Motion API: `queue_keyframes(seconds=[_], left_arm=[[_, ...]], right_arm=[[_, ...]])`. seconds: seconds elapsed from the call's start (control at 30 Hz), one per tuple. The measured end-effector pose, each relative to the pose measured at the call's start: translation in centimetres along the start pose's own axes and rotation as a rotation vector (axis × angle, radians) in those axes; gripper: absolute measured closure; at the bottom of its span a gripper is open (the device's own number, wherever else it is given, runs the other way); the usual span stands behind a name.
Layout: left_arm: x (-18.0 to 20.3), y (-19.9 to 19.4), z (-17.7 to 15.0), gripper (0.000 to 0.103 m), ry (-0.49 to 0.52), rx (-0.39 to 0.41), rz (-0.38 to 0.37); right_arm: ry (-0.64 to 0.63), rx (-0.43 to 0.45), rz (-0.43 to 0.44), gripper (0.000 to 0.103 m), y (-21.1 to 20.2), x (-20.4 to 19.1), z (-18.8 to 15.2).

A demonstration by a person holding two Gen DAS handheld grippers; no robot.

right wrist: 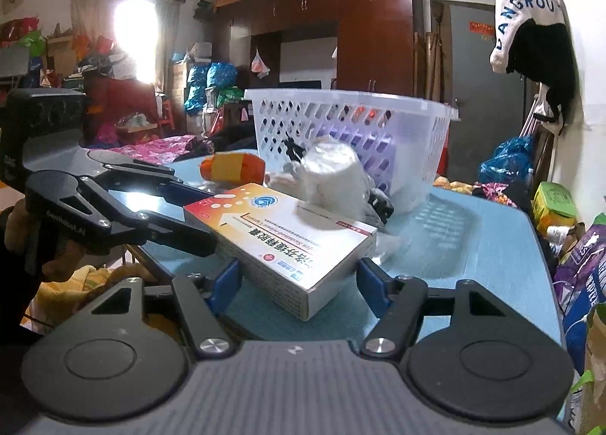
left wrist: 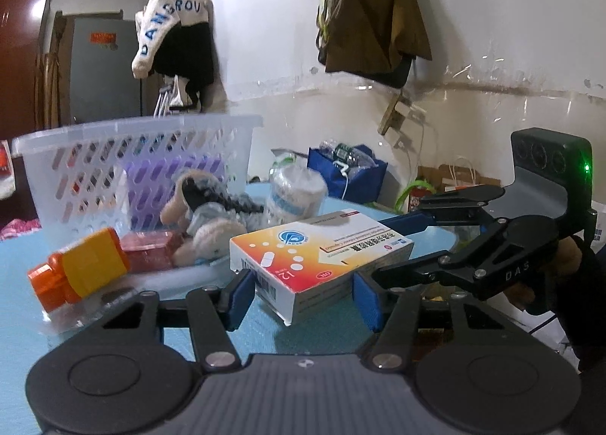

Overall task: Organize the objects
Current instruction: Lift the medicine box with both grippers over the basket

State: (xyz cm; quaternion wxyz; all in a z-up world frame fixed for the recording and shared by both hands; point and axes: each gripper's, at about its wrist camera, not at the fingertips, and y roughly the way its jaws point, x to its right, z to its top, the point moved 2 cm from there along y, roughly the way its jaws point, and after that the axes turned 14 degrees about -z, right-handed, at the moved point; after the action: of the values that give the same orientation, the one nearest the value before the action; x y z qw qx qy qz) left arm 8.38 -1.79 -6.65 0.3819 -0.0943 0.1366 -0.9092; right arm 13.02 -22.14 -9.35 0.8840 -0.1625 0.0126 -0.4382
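Glossy cardboard medicine box (left wrist: 322, 257), flat and rectangular, clamped between left gripper (left wrist: 303, 298) blue pads; straddled too by right gripper (right wrist: 299, 283), contact unclear. Perforated plastic basket (left wrist: 132, 170) behind.

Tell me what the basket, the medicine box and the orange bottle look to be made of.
Basket: translucent white moulded plastic, judging by its slotted walls and the purple item showing through. Medicine box: printed cardboard, slightly glossy, with sharp folded edges and a barcode. Orange bottle: probably smooth plastic with a yellow label; blur leaves the finish uncertain.
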Motion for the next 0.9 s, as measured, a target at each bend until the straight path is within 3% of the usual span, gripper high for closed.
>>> queue_keyframes(seconds=[0.5,0.9], left_arm=[[1.0,-2.9,4.8,0.042,0.109,0.101,0.078],[-3.6,-2.7,14.8,0.041,0.167,0.159,0.179]], right_arm=[[-0.078,0.097,-0.053,0.033,-0.4,-1.0,5.4],[-0.116,0.160,-0.067,0.033,4.0,1.1,14.7]])
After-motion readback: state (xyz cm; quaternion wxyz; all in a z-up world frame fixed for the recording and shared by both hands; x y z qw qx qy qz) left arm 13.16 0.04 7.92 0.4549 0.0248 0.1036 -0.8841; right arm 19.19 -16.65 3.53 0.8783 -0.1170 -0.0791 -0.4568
